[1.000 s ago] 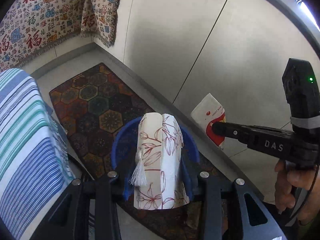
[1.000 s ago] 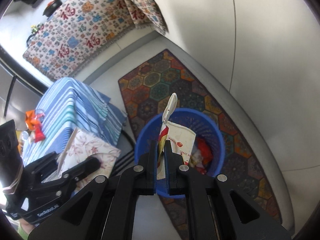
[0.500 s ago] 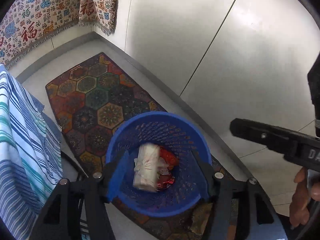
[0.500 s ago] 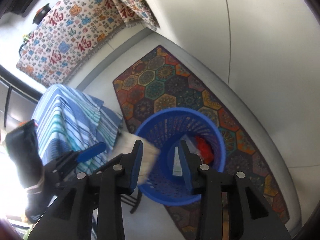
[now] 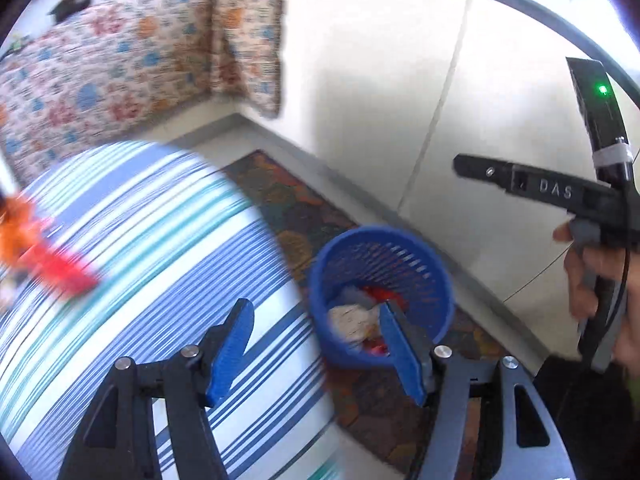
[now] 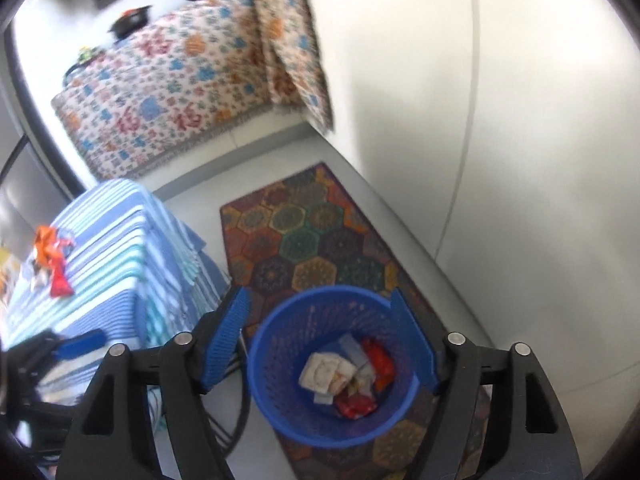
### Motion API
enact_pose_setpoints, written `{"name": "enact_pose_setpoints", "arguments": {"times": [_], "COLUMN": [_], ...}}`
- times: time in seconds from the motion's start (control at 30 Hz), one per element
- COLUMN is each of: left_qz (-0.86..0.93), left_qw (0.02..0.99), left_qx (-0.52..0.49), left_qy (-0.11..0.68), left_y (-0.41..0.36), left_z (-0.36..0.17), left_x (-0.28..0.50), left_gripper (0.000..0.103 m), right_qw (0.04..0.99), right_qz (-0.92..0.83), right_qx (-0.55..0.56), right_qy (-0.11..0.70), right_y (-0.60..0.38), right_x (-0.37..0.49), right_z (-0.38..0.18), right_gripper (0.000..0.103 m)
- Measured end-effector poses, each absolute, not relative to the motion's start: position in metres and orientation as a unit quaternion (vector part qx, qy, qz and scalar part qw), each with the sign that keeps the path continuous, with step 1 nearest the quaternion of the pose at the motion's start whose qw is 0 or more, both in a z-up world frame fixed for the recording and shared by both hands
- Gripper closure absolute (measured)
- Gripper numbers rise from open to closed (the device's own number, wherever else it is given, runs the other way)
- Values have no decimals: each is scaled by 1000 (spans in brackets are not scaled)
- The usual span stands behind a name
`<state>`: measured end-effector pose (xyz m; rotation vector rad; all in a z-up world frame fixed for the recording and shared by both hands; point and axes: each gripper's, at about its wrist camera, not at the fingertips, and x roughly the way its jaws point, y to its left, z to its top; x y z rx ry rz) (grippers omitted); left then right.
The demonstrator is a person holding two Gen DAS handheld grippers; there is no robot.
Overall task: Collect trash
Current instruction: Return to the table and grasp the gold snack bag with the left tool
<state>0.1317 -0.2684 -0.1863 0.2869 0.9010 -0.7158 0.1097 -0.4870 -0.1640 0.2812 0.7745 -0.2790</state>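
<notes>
The right gripper (image 6: 320, 340) is spread wide, and its jaws have just been opening. Nothing is between its blue fingers (image 6: 226, 336). It hangs over the blue basket (image 6: 280, 360), which shows right between the two fingers. The trash (image 6: 344, 372) lies at the bottom of the basket: a pale crumpled wrapper, some red wrappers and a bit of white paper, all piled together.

The left gripper (image 5: 320, 348) is spread too, with its jaws just having opened more, and it holds nothing. One of its blue fingers (image 5: 230, 348) is in front of the striped cloth, and the other is in front of the basket (image 5: 380, 240). From this side the basket looks tipped, and the pale and red trash (image 5: 356, 316) shows inside it, a bit blurry.

The basket stands on a rug (image 6: 304, 232) with many coloured shapes. Just beside the basket is a table under a blue and white striped cloth (image 6: 120, 248). On that cloth, well away from the basket, lie more bits of trash, an orange wrapper (image 6: 46, 240) and a red wrapper (image 6: 60, 280). Past the rug, far from the basket, hangs a flowery cloth (image 6: 180, 80). Above the basket in the left view, a hand (image 5: 600, 280) holds the right gripper's black handle
</notes>
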Motion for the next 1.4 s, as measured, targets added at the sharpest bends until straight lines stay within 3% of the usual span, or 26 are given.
{"name": "enact_pose_setpoints", "arguments": {"times": [0.47,0.53,0.57,0.7,0.93,1.1,1.3,1.37,1.4], "left_qz": [-148,-137,-128,-120,-147,-183,-145,-136,-136], "left_qw": [877,879,880,887,891,896,884,886,887], "left_qx": [90,83,77,63,57,0,17,31,37], "left_qy": [447,449,452,441,426,405,443,443,441], "left_y": [-25,-7,0,17,13,11,-15,-19,-19], "left_z": [-185,-186,-187,-190,-169,-120,-135,-141,-143], "left_x": [155,164,167,173,195,249,317,324,324], "left_gripper": [34,28,19,12,12,12,12,18,42], "right_qw": [911,902,898,887,895,894,894,894,894], "right_qz": [65,71,72,64,45,41,38,38,39], "right_qx": [6,-8,-11,-24,-24,-23,-23,-22,-22], "right_qy": [407,426,435,457,443,445,446,446,446], "right_y": [-241,-217,-207,-179,-171,-169,-168,-167,-167], "right_x": [133,149,157,186,196,196,197,197,197], "right_z": [-172,-180,-184,-201,-210,-209,-209,-209,-209], "right_gripper": [23,22,22,22,7,4,3,3,3]}}
